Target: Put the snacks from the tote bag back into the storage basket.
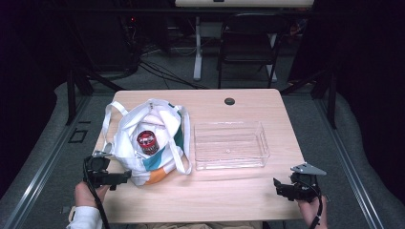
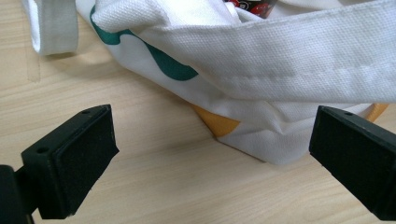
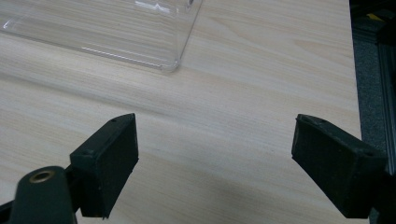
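Two hand-held grippers wide, empty | left (image 2: 212,154) beside tote bag (image 2: 280,60) | right (image 3: 215,158) near clear tray (image 3: 93,28)

White bag (image 1: 143,138) with teal and orange patches; red-topped can (image 1: 147,141) inside; clear tray (image 1: 230,144); pale wood-grain counter (image 1: 229,191); black tools.

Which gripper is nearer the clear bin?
Right. The right gripper sits off the clear bin's near right corner; the left gripper is beyond the tote bag.
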A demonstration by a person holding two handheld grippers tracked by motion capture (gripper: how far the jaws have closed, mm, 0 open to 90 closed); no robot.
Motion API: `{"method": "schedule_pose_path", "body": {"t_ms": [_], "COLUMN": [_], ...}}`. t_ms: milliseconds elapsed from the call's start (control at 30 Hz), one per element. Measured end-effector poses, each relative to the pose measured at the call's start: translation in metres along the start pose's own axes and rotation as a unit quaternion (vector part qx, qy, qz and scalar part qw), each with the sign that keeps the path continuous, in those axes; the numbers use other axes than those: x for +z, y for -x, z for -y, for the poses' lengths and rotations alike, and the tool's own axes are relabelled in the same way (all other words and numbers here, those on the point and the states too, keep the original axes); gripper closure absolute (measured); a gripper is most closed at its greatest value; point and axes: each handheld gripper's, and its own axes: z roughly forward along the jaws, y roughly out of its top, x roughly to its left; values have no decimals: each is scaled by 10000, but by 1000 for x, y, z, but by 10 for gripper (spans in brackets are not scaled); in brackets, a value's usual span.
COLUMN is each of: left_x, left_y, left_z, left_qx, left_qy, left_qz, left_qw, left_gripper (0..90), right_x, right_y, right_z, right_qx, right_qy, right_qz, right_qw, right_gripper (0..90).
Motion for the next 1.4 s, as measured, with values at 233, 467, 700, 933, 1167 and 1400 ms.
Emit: {"method": "schedule_pose_path", "body": {"t_ms": [233, 467, 700, 933, 1167, 1400], "left_x": [2, 1, -4, -9, -16, -24], "left_y": [0, -1, 0, 2, 4, 7], "left_z": [-1, 0, -2, -3, -7, -15], "left_qx": [-20, -28, -55, -38, -49, 32], "left_qy": [-44, -46, 6, 63, 163, 217], "left_qz": [-5, -15, -94, -131, -158, -154], "left_qw": [10000, 10000, 9999, 9999, 9997, 9996], "left_gripper": [2, 2, 2, 1, 1, 1], "right_x": [-1, -1, -2, -2, -2, -2], "right_y": [-1, -2, -2, -3, -4, -4], "right_z": [0, 0, 0, 0, 0, 0], "right_qx": [-22, -49, -38, -33, -59, -87], "right_qy": [1, 52, 49, 55, 73, 67], "right_qz": [-28, -24, -14, -10, -38, -67], "right_qw": [10000, 10000, 10000, 10000, 9999, 9999], "right_gripper": [142, 142, 142, 142, 141, 137]}}
